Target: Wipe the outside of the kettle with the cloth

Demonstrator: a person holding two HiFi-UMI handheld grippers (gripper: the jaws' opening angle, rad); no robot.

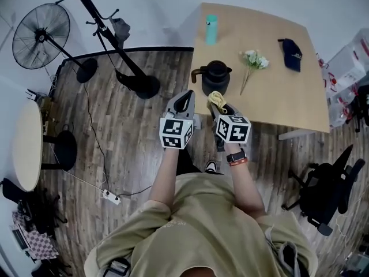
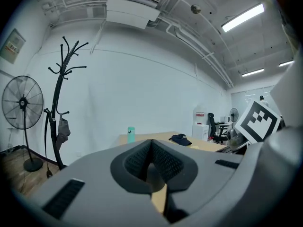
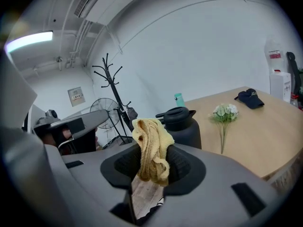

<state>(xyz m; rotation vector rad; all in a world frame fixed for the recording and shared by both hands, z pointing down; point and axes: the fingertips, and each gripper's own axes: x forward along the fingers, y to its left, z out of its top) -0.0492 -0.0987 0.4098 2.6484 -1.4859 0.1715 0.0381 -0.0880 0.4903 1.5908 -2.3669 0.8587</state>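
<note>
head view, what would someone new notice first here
The yellow cloth pinched in the right gripper stands out first, bunched up just short of the black kettle near the left edge of the wooden table. Beside it, the left gripper is shut on nothing. Farther back on the table are white flowers, a teal bottle and a dark cap.

I see a light wood surface point(image 1: 288, 100) carrying a black kettle point(image 1: 215, 75). Teal bottle point(image 1: 211, 29) beyond the kettle, flower sprig point(image 1: 252, 62) just right of it, dark cap point(image 1: 291, 53) farther right.
</note>
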